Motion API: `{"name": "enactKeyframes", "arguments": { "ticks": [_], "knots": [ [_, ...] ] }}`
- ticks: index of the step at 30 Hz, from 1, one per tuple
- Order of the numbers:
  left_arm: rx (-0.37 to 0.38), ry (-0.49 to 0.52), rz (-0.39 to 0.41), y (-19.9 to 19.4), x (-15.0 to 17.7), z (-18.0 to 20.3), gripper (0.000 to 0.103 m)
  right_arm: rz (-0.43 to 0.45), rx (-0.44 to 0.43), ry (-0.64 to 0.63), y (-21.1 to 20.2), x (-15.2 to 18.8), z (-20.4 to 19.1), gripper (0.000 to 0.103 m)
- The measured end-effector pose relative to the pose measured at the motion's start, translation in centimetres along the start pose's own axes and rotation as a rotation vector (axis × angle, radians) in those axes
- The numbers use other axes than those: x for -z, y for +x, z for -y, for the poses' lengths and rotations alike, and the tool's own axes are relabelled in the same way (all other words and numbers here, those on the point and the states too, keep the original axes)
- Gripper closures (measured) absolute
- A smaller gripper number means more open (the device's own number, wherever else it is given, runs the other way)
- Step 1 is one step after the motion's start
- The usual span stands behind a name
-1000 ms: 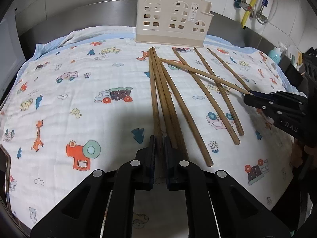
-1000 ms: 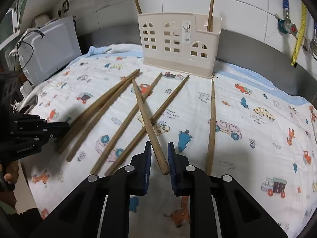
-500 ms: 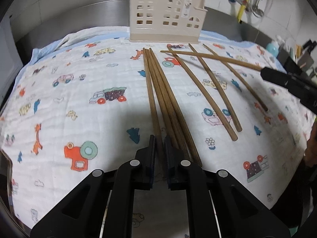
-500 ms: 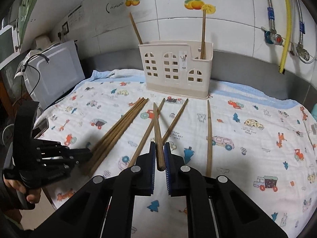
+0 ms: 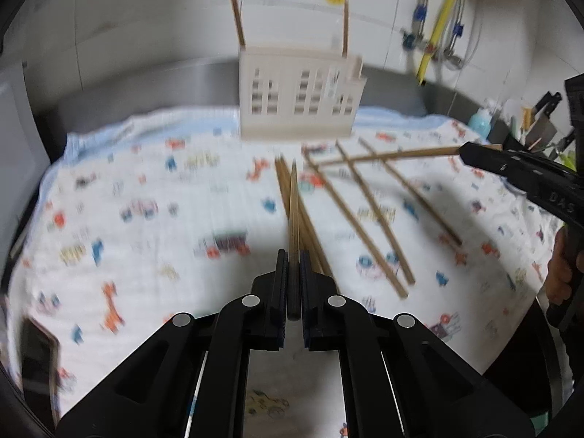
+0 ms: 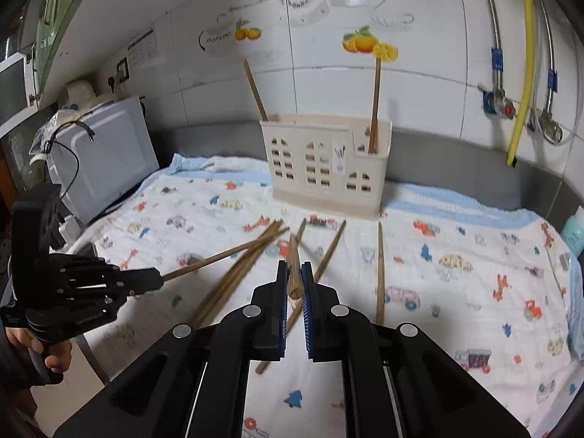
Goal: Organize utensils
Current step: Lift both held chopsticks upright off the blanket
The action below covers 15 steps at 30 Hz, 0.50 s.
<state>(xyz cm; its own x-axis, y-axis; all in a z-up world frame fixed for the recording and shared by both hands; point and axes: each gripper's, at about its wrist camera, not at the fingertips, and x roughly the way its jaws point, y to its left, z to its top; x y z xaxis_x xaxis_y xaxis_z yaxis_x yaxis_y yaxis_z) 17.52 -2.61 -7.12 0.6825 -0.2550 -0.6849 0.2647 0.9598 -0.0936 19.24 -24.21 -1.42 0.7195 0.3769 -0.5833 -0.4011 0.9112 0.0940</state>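
- The left tongs (image 5: 291, 281) are clenched on one chopstick (image 5: 292, 211), which runs forward from between the pads, lifted off the printed cloth (image 5: 146, 226); its rear end sits hidden in the gap.
- The right tongs (image 6: 294, 284) grip another chopstick (image 6: 294, 268), seen nearly end-on, so its length is hard to judge.
- The left-wrist view is motion-blurred; the cloth's prints are smeared.
- Loose chopsticks (image 6: 233, 281) lie crossing each other on the cloth, several partly covered by the tongs.
- The cream holder (image 6: 325, 168) stands at the cloth's far edge, two chopsticks upright in it, their lower ends hidden.
- The desk beneath is wholly covered.
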Motion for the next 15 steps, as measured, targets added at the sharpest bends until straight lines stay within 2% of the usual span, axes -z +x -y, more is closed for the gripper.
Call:
{"name": "enactKeyframes", "arguments": {
  "ticks": [15],
  "knots": [
    [0.011, 0.057, 0.209, -3.0, -4.6, -0.8, 0.098, 0.048, -0.016, -0.051, -1.2, -6.1, -1.2, 0.096]
  ]
}}
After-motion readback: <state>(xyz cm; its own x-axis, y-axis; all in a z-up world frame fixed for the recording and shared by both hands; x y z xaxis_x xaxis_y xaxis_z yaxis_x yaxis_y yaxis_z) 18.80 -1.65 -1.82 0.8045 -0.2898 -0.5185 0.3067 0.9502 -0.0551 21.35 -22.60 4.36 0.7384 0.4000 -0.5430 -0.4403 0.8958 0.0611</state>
